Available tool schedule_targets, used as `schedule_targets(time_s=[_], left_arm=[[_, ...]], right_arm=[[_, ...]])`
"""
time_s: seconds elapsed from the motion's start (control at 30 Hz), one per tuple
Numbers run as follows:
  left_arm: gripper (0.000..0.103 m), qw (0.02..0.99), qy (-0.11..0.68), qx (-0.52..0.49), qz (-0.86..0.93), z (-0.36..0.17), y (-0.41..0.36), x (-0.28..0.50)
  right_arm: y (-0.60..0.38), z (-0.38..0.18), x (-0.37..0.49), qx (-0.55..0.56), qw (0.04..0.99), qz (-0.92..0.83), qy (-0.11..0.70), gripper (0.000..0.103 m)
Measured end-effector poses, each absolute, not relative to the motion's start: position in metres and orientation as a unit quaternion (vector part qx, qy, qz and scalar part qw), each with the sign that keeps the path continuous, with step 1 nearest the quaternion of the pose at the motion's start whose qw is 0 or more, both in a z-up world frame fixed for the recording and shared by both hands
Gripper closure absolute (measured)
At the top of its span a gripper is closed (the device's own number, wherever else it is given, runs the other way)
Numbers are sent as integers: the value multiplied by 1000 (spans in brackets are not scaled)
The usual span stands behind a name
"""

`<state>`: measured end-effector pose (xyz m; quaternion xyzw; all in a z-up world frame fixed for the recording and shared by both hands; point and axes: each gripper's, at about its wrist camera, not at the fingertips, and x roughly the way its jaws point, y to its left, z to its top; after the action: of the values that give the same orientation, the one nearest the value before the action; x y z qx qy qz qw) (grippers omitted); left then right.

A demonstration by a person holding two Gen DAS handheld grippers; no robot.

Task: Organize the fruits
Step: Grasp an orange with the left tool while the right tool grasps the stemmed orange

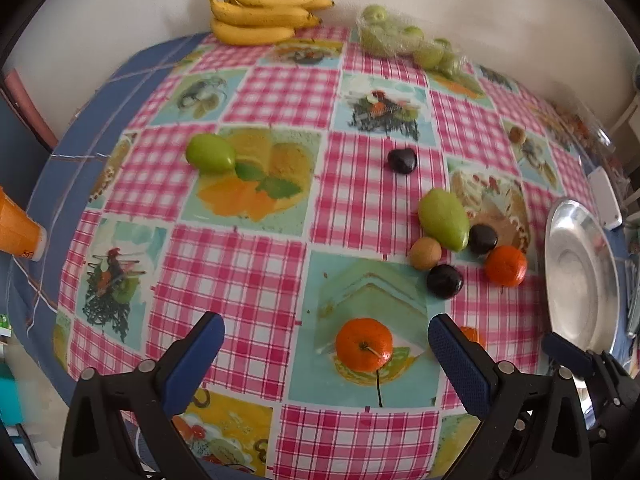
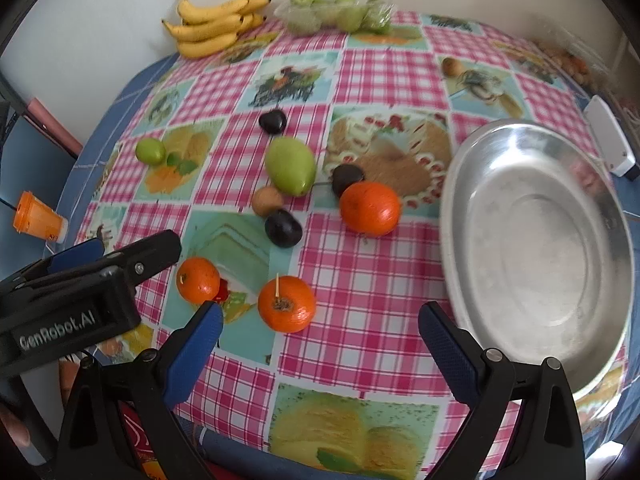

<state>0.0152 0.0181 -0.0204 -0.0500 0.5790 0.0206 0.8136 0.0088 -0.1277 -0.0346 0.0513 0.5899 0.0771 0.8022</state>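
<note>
Fruit lies scattered on a checked tablecloth. My left gripper [image 1: 326,322] is open, low over the near edge, with an orange [image 1: 364,344] on the cloth between its fingers, untouched. My right gripper [image 2: 321,309] is also open, and a second orange [image 2: 286,304] sits just ahead of its left finger. A third orange [image 2: 370,208] lies beside a cluster made up of a large green fruit [image 2: 290,164], a brown fruit [image 2: 267,200] and two dark plums [image 2: 283,227]. The metal plate [image 2: 536,240] stands empty on the right. The left gripper's body [image 2: 120,260] shows at the left.
Bananas [image 1: 260,12] and a bag of green fruit [image 1: 404,36] rest against the back wall. A small green fruit [image 1: 211,153] and a lone plum [image 1: 402,160] lie mid-table. An orange cup [image 1: 18,232] lies off the left edge; a white device [image 2: 610,140] sits behind the plate.
</note>
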Motion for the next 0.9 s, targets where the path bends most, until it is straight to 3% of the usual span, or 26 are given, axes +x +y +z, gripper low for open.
schedule_targets(time_s=[0.47,0.63,0.67,0.77,0.87,0.9], left_arm=[[2,784,614,-85,31,-45,28,20],[9,782,617,-87,23,-48,25,23],[10,781,618,-88,22,-48,25,24],[14,779,620,-91,18,-50,25,25],[21,776,623,-97,8,-52,24,26],[23,774,625,-99,3,-53,23,27]], right_arm=[[-102,-59,23,29,781,87,618,5],[-95,-63,26,20,782,85,618,6],[-94,-64,26,19,782,85,617,9],[-97,-63,24,19,781,83,618,31],[-98,-65,25,24,777,83,623,36],[-102,-64,23,26,777,85,624,44]])
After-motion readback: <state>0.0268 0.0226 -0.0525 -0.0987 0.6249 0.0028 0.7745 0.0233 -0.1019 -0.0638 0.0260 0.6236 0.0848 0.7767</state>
